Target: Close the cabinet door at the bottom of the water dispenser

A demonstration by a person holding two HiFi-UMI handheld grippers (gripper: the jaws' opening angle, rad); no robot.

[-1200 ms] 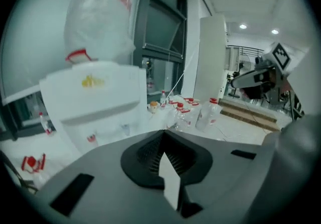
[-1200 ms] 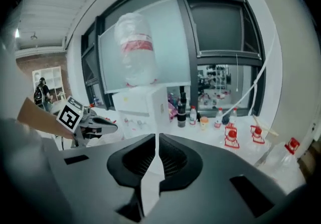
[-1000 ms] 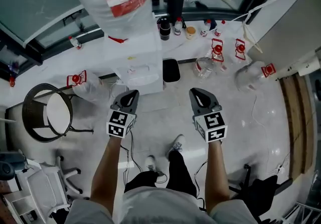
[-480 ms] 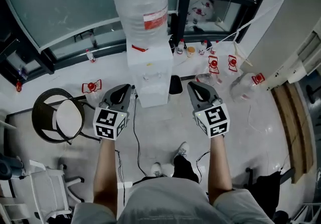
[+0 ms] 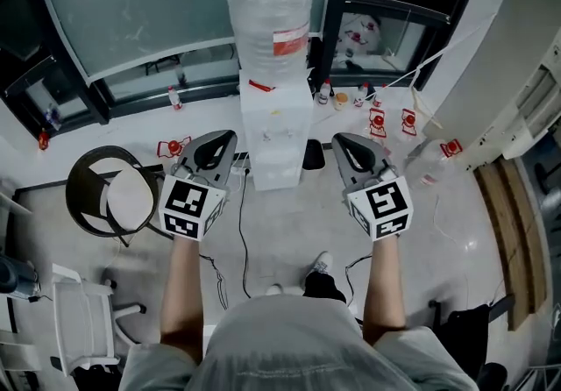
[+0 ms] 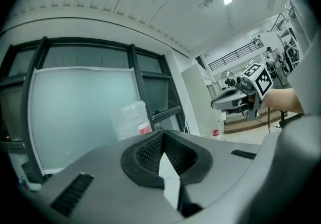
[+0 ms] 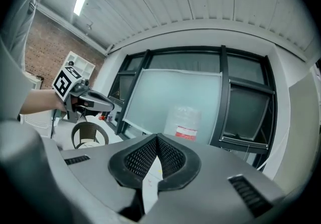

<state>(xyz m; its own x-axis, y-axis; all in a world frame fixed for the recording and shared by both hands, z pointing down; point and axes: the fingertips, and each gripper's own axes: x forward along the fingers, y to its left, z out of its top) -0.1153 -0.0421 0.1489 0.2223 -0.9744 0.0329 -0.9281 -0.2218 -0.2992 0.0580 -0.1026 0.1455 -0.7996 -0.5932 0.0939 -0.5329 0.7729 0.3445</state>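
The head camera is looking steeply down from above the person, taking in the floor (image 5: 280,236), the water dispenser (image 5: 273,139) ahead and both outstretched arms. The camera on the left gripper (image 5: 226,138) is sitting close behind its own jaws and facing level toward the frosted window (image 6: 75,112), catching the right gripper (image 5: 338,140) at its right edge. The right gripper's camera is mirroring that. All three views are sharing the dispenser's bottle (image 5: 270,17). The white sliver between each pair of jaws is apparently the dispenser body.

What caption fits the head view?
Person's left gripper and right gripper, both shut, face the water dispenser.
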